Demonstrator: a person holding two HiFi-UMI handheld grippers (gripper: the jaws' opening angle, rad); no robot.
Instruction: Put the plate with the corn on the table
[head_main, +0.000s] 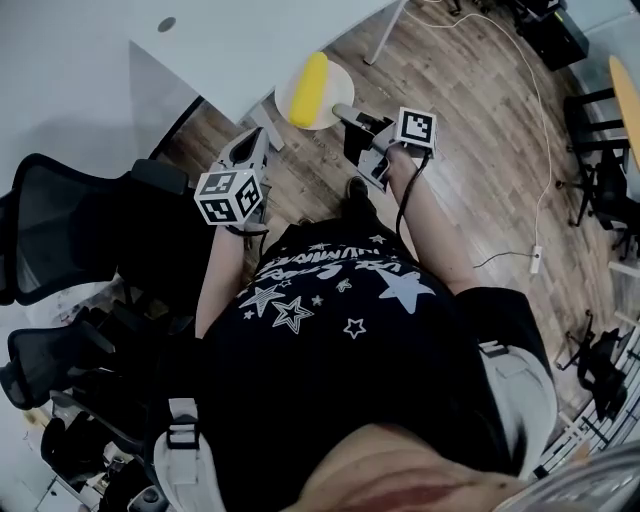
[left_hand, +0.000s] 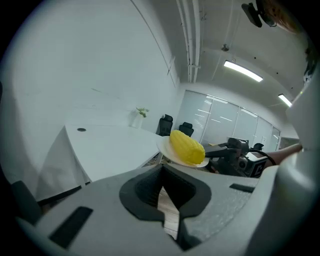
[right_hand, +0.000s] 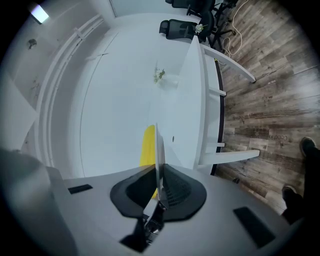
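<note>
The right gripper (head_main: 348, 113) is clamping its jaws on the rim of the round white plate (head_main: 338, 92), which is hanging over the wooden floor (head_main: 470, 120). The yellow corn cob (head_main: 309, 88) is lying on it 12-to-6. The white desk (head_main: 230, 45) is lying at 10 o'clock from the plate. The left gripper (head_main: 258, 140), jaws closed on nothing, is sitting at 7 o'clock.

One plate (head_main: 338, 102), one corn cob (head_main: 309, 88), one table (head_main: 230, 40).

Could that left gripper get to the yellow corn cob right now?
Probably yes: the yellow corn cob lies uncovered on the round white plate ahead of the left gripper, nothing between.
</note>
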